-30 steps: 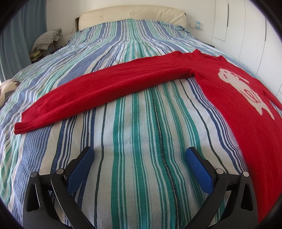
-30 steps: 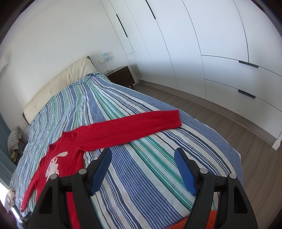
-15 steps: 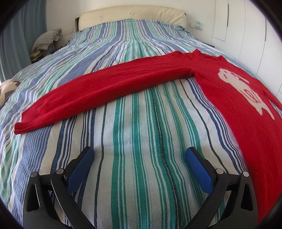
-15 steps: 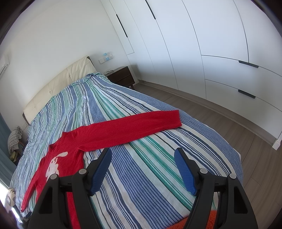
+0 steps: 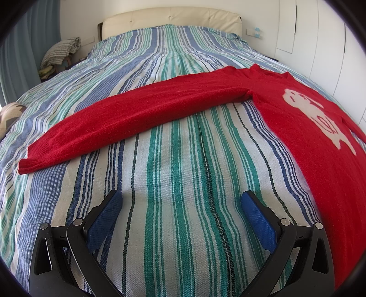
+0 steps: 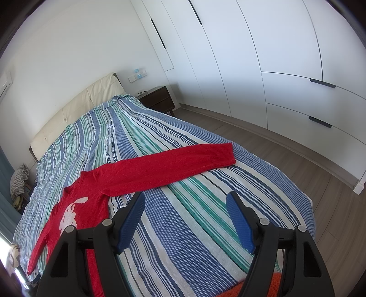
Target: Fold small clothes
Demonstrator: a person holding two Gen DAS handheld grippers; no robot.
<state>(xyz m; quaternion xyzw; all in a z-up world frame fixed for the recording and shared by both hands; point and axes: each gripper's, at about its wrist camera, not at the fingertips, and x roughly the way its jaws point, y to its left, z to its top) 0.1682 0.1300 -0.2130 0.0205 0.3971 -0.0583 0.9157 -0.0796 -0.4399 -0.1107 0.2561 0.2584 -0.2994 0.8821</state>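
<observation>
A red sweater with a pale motif lies flat on the striped bed. In the left wrist view one sleeve stretches to the left, with its cuff at the far left. In the right wrist view the sweater lies at the left and its other sleeve reaches right toward the bed's edge. My left gripper is open and empty, hovering over bare bedspread short of the sleeve. My right gripper is open and empty, above the bedspread short of the other sleeve.
The bed has a cream headboard. A stool with folded cloth stands at its left. A dark nightstand, white wardrobes and wood floor lie to the right. An orange item shows at the bottom edge.
</observation>
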